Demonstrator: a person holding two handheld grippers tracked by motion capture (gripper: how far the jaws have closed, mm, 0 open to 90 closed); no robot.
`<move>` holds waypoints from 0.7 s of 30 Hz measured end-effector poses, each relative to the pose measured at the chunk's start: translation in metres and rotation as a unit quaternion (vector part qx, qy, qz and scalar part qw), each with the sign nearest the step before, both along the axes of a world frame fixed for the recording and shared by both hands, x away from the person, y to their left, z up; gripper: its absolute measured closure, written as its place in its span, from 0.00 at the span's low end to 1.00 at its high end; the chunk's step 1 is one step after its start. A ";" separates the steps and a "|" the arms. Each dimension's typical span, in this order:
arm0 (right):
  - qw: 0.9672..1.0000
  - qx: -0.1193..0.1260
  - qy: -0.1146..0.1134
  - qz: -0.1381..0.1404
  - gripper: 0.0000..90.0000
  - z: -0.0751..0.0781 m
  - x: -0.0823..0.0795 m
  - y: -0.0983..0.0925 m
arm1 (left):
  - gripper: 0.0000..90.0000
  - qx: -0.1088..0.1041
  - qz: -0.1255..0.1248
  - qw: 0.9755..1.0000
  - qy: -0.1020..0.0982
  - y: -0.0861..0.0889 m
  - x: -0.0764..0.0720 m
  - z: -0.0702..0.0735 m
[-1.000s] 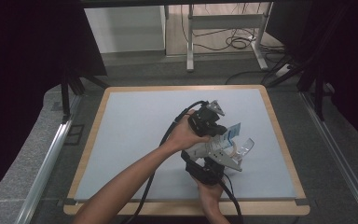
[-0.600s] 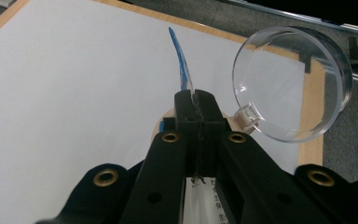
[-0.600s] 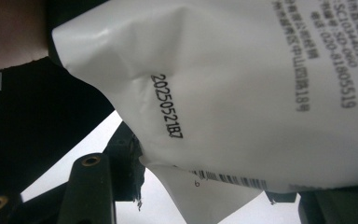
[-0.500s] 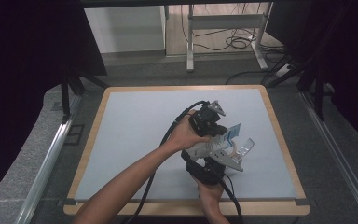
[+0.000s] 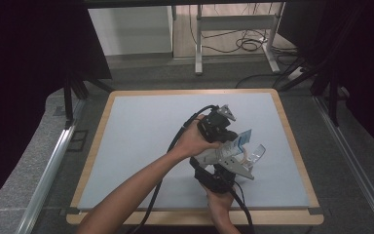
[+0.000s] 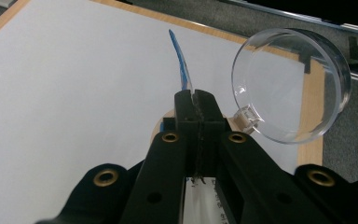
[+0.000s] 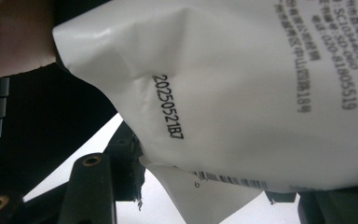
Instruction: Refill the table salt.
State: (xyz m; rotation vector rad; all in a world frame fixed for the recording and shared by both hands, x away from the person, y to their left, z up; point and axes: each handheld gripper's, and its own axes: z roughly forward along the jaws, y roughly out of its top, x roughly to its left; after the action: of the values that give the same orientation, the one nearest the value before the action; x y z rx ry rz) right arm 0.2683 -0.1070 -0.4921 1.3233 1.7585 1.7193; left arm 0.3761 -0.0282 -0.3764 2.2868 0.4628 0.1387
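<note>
While your left hand-held gripper (image 6: 196,100) sits with its jaws pressed together, it pinches the thin blue-edged top strip (image 6: 181,65) of a white pouch (image 5: 221,152); the strip curls up from between the jaw tips. Just beside those tips, on the right in the left gripper view, a clear round plastic lid (image 6: 291,86) hangs on a small hinge.

From the high view, you hold the pouch above the right half of the desk (image 5: 136,141), off its pale surface, between both hands. Your right hand-held gripper (image 5: 220,171) comes from below, near the desk's front edge. Its jaws stand partly apart around the pouch's lower body (image 7: 242,88), white film with black printed text and a date code. Whether its pads actually press the film, I cannot tell.
</note>
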 end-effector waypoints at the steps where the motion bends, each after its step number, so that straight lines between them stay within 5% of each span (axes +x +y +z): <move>1: 1.000 0.000 0.000 0.000 0.48 0.000 0.000 0.000 | 1.00 -0.001 0.001 1.000 0.001 0.000 0.000 0.000; 21: 1.000 0.007 -0.001 -0.014 0.48 -0.001 0.001 -0.002 | 1.00 0.006 -0.004 1.000 0.003 -0.006 0.003 -0.001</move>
State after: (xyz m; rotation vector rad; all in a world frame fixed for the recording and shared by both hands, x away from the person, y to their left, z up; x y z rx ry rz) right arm 0.2693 -0.1085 -0.4930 1.3450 1.7232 1.7203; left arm 0.3793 -0.0338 -0.3774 2.3020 0.4560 0.1315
